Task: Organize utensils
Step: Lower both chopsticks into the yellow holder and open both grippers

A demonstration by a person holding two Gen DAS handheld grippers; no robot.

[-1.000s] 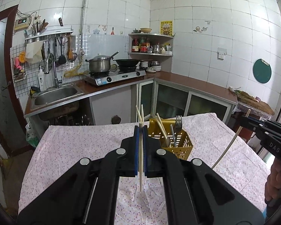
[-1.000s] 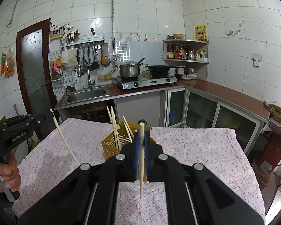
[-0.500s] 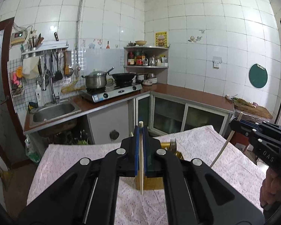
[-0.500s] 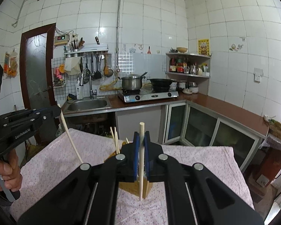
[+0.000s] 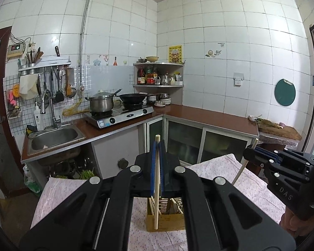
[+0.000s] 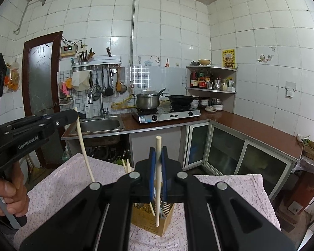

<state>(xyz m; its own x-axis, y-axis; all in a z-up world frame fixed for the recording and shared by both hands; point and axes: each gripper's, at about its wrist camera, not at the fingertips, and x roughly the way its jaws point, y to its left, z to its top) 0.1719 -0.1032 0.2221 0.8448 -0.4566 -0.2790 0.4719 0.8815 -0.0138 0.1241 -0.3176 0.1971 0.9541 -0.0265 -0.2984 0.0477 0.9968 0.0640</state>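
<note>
The right gripper (image 6: 157, 167) clamps an upright chopstick (image 6: 157, 179) above the yellow basket (image 6: 150, 219); the left gripper (image 6: 73, 115) grips another.

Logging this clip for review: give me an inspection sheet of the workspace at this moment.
Surface: table with floral cloth.
Job's things: yellow utensil basket holding chopsticks and a fork; one chopstick in the left gripper, another chopstick in the right gripper.
Clutter: nothing seen on the cloth.
Grippers: both shut on chopsticks, above the basket.
Cables: nothing seen near the table.
Surroundings: sink, stove with pot and wok.
</note>
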